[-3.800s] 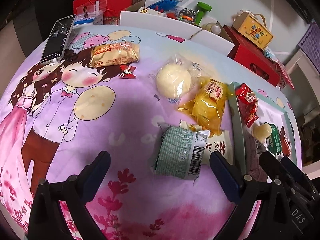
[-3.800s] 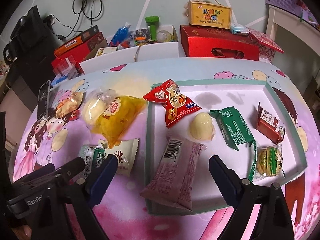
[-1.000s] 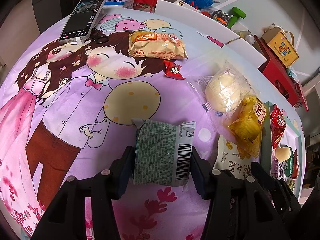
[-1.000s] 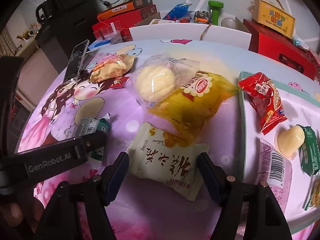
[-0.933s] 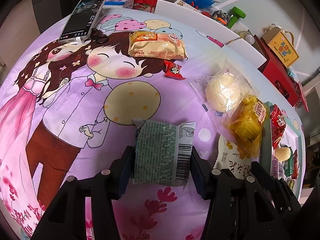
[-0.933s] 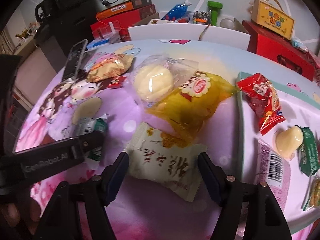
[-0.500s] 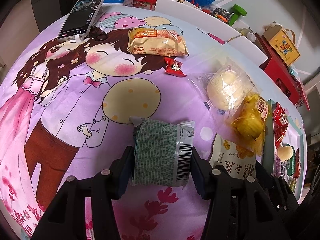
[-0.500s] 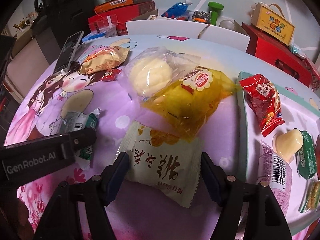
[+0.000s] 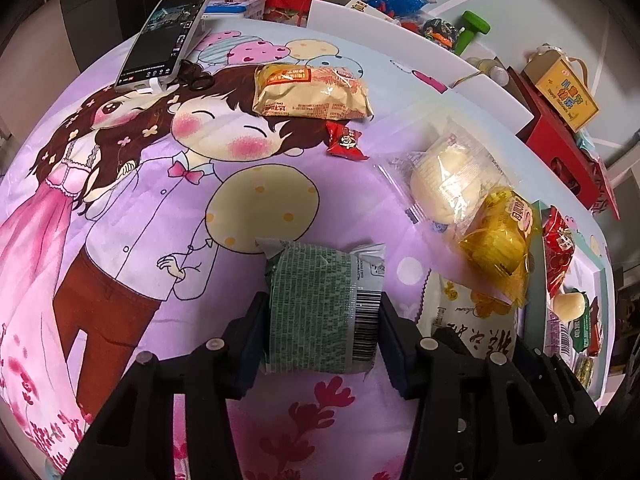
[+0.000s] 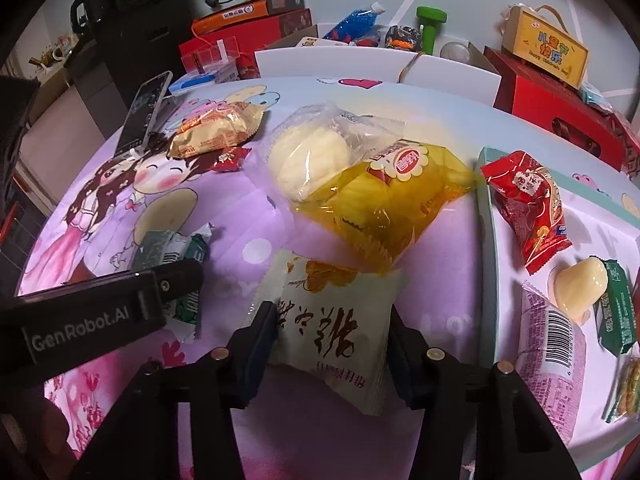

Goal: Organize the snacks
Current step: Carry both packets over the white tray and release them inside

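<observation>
My left gripper (image 9: 322,330) is shut on a green snack packet (image 9: 322,312) with a barcode, held just over the purple cartoon tablecloth (image 9: 132,208). In the right wrist view that packet (image 10: 172,252) shows behind the left gripper's arm. My right gripper (image 10: 330,346) is shut on a white packet (image 10: 332,324) with black characters, whose far edge lies under a yellow bag (image 10: 384,200). The pale green tray (image 10: 486,216) at the right holds a red packet (image 10: 528,208), a cream jelly cup (image 10: 580,284) and a pink barcoded packet (image 10: 552,352).
On the cloth lie a clear-wrapped bun (image 9: 444,176), a golden bread packet (image 9: 310,90), a small red candy (image 9: 344,142) and a phone (image 9: 164,40). Red boxes (image 10: 560,108), a yellow gift box (image 10: 546,50) and white boxes (image 10: 376,62) crowd the far edge.
Both grippers went from open to shut, the left on the green packet, the right on the white packet. Over the last second the right gripper's jaws squeezed the white packet tighter.
</observation>
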Motion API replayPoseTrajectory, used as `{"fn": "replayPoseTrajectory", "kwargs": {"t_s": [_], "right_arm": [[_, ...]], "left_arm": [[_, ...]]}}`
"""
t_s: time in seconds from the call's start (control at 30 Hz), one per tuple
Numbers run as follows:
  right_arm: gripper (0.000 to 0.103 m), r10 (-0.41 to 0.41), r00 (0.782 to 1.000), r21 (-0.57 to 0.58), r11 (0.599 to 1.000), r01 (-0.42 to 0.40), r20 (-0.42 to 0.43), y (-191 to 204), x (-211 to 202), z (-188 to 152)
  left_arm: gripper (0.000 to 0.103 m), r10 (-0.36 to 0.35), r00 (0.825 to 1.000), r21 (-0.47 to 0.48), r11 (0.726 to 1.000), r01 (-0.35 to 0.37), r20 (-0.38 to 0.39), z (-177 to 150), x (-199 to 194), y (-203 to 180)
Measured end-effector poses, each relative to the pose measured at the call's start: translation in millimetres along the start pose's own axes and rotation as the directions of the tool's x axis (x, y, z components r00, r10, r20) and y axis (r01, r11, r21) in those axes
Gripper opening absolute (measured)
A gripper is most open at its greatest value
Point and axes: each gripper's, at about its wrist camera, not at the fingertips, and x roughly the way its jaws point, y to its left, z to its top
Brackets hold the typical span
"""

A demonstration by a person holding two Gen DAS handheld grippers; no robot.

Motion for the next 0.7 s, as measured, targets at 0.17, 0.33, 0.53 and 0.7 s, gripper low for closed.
{"fn": "replayPoseTrajectory", "kwargs": {"t_s": [0.17, 0.33, 0.53, 0.7], "right_arm": [[0.053, 0.013, 1.000, 0.005, 1.000, -0.013, 0.010, -0.8, -4.8, -0.1], [0.053, 0.033, 0.999, 0.008, 0.999, -0.033, 0.026, 0.6, -16.4, 1.4], [0.053, 0.051, 0.998, 0.006, 0.999, -0.051, 0.046, 3.0, -30.9, 2.4], [0.053, 0.060, 0.995, 0.011, 0.998, -0.061, 0.081, 1.2, -46.2, 4.3]], "left_arm": [[0.053, -0.002, 1.000, 0.004, 1.000, 0.001, 0.019, 2.7, -7.3, 0.4], [0.053, 0.000, 0.999, 0.006, 1.000, -0.001, 0.039, 5.9, -16.1, 1.8], [0.053, 0.003, 0.998, 0.013, 1.000, -0.004, 0.067, 7.0, -26.6, -0.4], [0.053, 0.005, 0.995, 0.021, 1.000, -0.007, 0.095, 7.2, -37.0, -3.1]]}}
